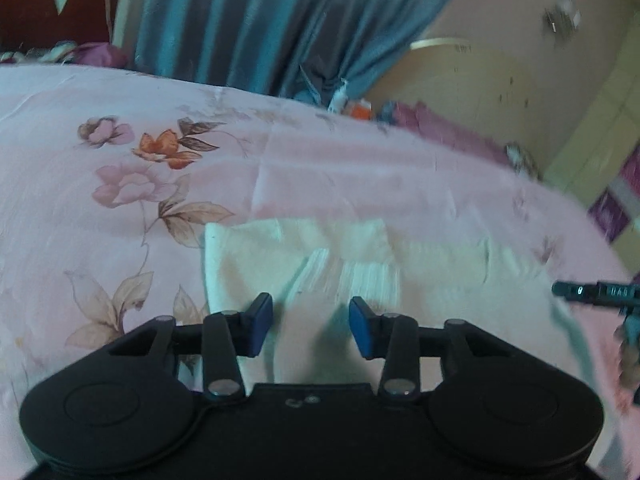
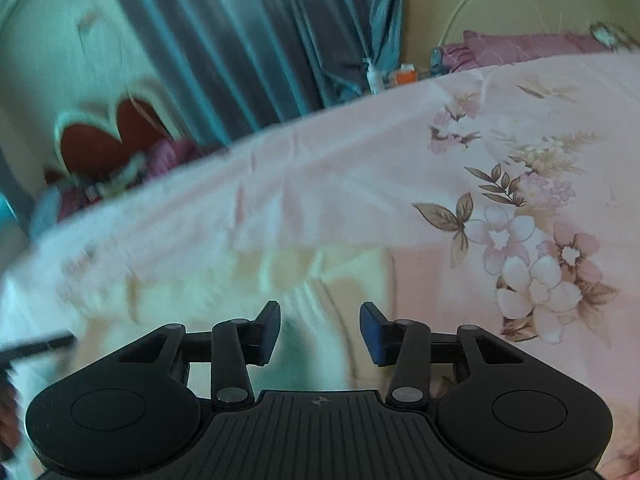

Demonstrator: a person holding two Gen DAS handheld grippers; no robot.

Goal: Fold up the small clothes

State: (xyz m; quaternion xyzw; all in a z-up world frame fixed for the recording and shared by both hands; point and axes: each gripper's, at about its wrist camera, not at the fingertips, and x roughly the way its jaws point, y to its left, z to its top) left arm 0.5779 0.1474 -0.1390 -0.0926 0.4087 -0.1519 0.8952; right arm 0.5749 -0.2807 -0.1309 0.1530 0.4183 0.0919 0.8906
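My left hand-held gripper [image 1: 310, 330] hung with its jaws apart and empty over the white garment [image 1: 320, 264], and my right hand-held gripper [image 2: 320, 334] was likewise spread, gripping nothing. The garment lay on the bed's pink floral sheet [image 1: 120, 160], blurred in the right view.

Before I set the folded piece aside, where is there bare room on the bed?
Free: the pink floral sheet left of the cream garment, toward the orange flower, and the sheet right of the garment by the flower cluster. Crowded: the far edge under the blue curtain, where small items lie.
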